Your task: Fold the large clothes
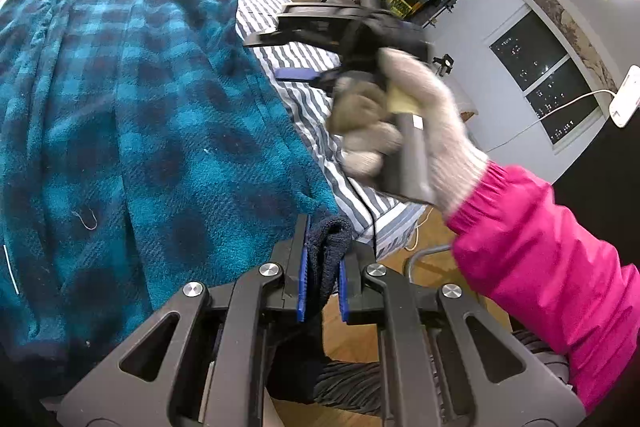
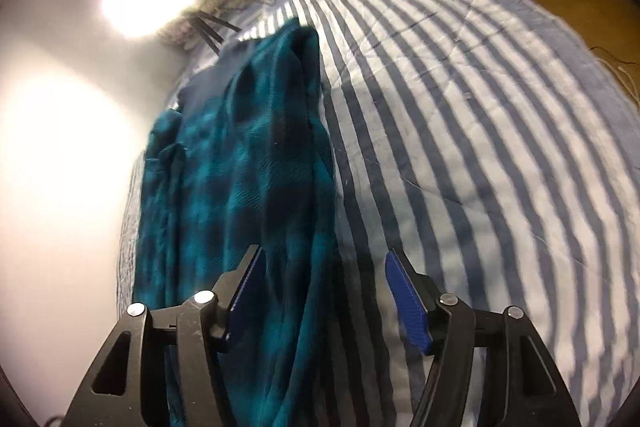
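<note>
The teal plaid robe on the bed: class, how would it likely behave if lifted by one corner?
The robe would probably hang limp: it already lies in soft folds on the bedspread. Its thick fleecy pile suggests some weight, so it may drag. Slipping seems unlikely, since the left gripper is pinching its dark hem firmly; the right gripper is open.

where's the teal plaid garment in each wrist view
Left wrist: the teal plaid garment fills the left half of the picture, its near dark hem pinched in the left gripper.
Right wrist: it runs up the centre-left, from between the open right gripper fingers toward the top.
Shared landmark: the striped bedcover lies under the garment and to its right in both views.
</note>
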A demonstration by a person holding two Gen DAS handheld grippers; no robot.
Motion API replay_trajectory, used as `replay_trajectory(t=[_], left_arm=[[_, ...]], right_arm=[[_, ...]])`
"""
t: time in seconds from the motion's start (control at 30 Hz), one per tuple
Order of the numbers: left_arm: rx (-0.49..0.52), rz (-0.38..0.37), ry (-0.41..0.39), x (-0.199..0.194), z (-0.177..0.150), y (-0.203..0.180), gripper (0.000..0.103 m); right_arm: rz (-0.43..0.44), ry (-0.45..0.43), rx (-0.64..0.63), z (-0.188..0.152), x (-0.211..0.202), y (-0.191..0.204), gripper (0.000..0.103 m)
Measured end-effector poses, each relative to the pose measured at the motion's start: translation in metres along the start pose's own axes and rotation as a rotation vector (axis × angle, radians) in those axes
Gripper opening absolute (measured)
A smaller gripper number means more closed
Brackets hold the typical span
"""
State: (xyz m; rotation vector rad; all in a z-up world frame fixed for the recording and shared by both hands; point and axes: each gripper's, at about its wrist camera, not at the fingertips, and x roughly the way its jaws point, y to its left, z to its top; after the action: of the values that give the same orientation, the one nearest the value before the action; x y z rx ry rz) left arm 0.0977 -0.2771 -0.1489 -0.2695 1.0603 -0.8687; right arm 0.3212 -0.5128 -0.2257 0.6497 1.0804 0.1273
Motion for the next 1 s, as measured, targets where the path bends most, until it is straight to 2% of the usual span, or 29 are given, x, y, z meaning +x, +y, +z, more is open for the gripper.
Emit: replay_trajectory(t=[0.03, 0.07, 0.1, 0.13, 0.17, 0.23, 0.37, 0.47, 0.6, 0.8, 1.0], left_arm=[[-0.003, -0.007, -0.004, 0.000, 0.000, 0.001, 0.009], [-0.007, -0.009, -0.007, -0.002, -0.001, 0.004, 0.009], [-0.013, -0.012, -0.004, -0.001, -0.002, 0.005, 0.009], [-0.018, -0.016, 0.001, -0.001, -0.004, 0.007, 0.009], [-0.024, -0.017, 0.005, -0.001, -0.006, 0.009, 0.009], [-0.033, -0.021, 0.008, 0.000, -0.003, 0.015, 0.009], [-0.065, -0.039, -0.009, -0.010, -0.005, 0.026, 0.009], [-0.092, -0.044, -0.028, -0.020, -0.006, 0.033, 0.009], [-0.126, -0.038, -0.052, -0.034, -0.016, 0.041, 0.009], [-0.208, -0.017, -0.102, -0.058, -0.029, 0.067, 0.009], [-0.274, 0.028, -0.151, -0.084, -0.047, 0.091, 0.009]], right_arm=[[0.006, 0.012, 0.013, 0.003, 0.008, 0.000, 0.053], [0.012, 0.021, 0.022, 0.005, 0.015, 0.000, 0.039], [0.026, 0.035, 0.029, 0.008, 0.022, 0.002, 0.031], [0.024, 0.037, 0.026, 0.009, 0.026, 0.005, 0.018], [-0.011, 0.026, 0.005, 0.010, 0.027, 0.012, 0.011], [-0.057, 0.006, -0.059, 0.012, 0.024, 0.028, 0.005], [-0.061, -0.037, -0.145, 0.015, 0.008, 0.059, 0.003], [-0.126, -0.056, -0.202, 0.014, 0.002, 0.086, 0.003], [-0.203, -0.081, -0.337, 0.008, 0.000, 0.132, 0.003], [-0.284, -0.080, -0.521, -0.006, 0.017, 0.200, 0.002], [-0.317, -0.030, -0.686, -0.027, 0.062, 0.259, 0.002]])
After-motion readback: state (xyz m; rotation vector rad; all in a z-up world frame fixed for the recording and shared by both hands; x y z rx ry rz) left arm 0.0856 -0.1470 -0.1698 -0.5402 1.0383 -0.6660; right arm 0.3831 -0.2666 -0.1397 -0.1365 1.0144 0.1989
